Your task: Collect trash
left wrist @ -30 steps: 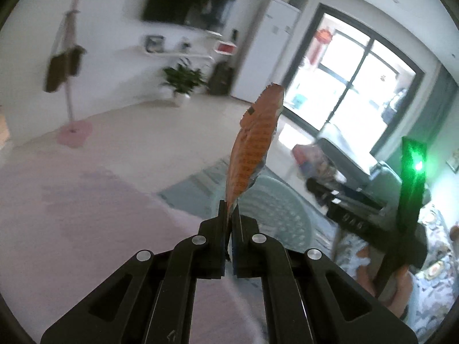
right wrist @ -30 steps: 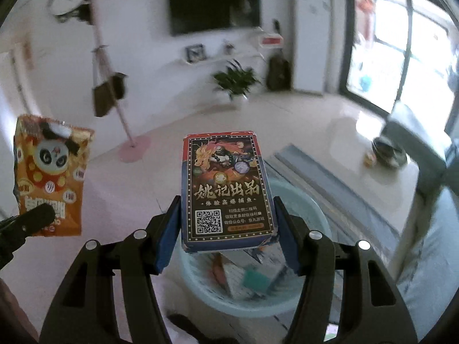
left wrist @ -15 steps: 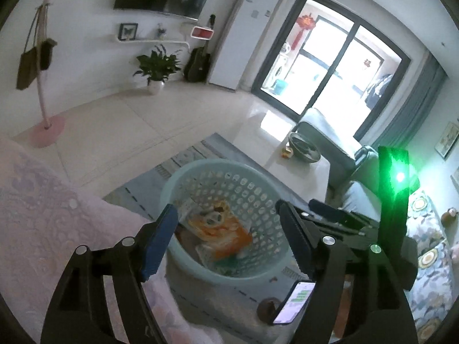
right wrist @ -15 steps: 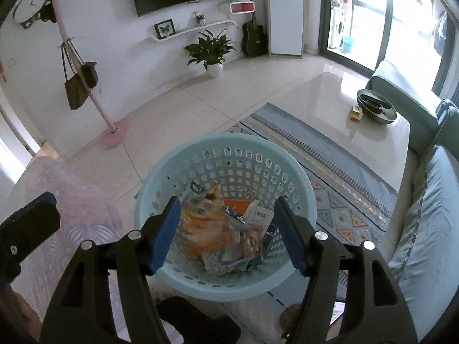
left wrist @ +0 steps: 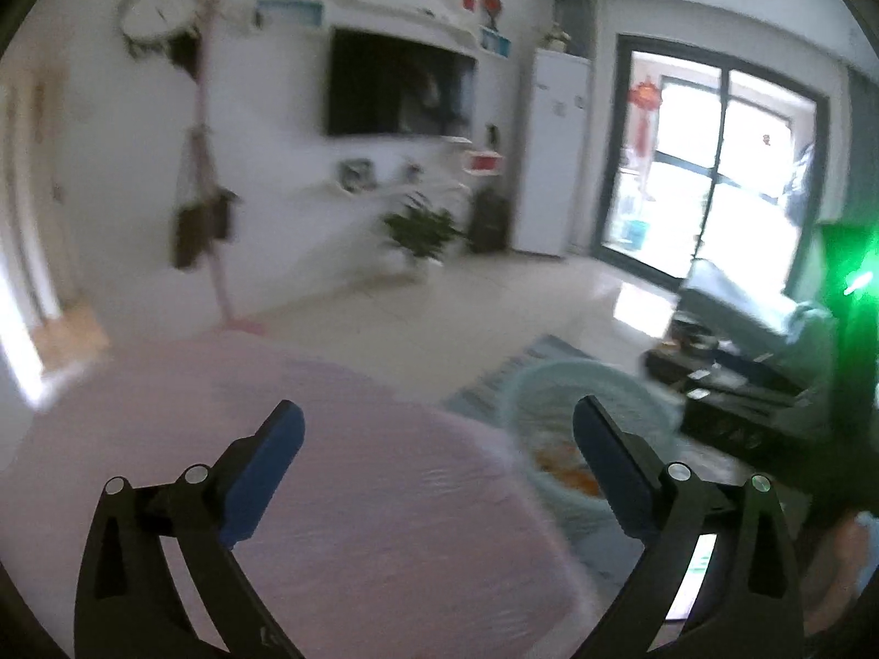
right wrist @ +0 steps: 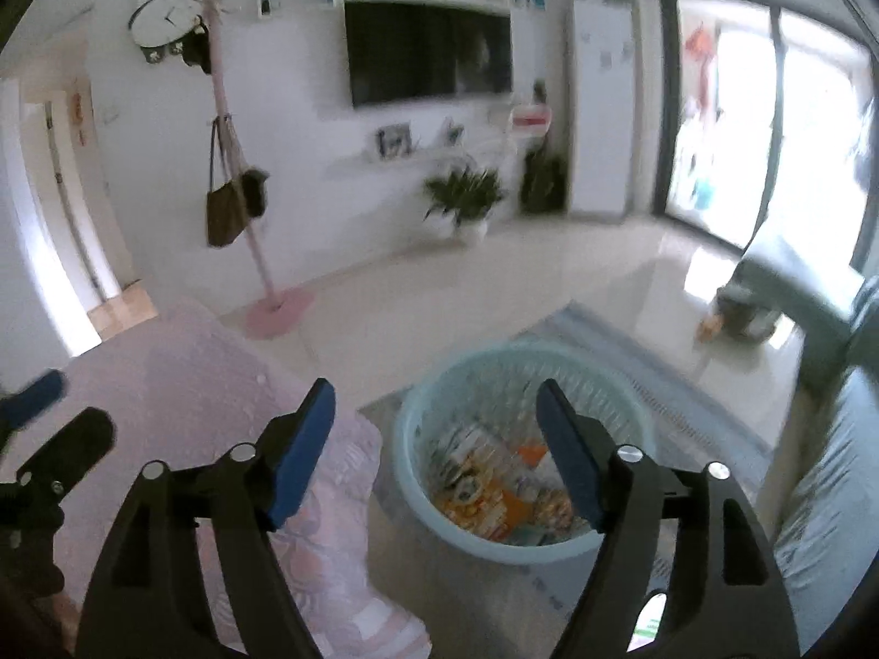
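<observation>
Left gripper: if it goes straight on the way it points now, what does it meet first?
Probably the pink cover, which fills the view between the open left gripper fingers; the blur makes depth unclear.

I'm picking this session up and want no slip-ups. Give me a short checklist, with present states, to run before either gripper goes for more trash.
1. Left gripper empty: ok. Its jaws have just been opening and nothing is between them.
2. Right gripper empty: ok. Its jaws have just been opening too, and only the basket shows beyond them.
3. Dropped wrappers inside the light blue basket: ok.
4. Basket upright on the rug: ok.
5. Next piece of trash in sight: cannot tell. None shows on the pink cover, and the left wrist view is blurred.
6. Phone on the floor by the basket, out of the way: cannot tell.
</observation>
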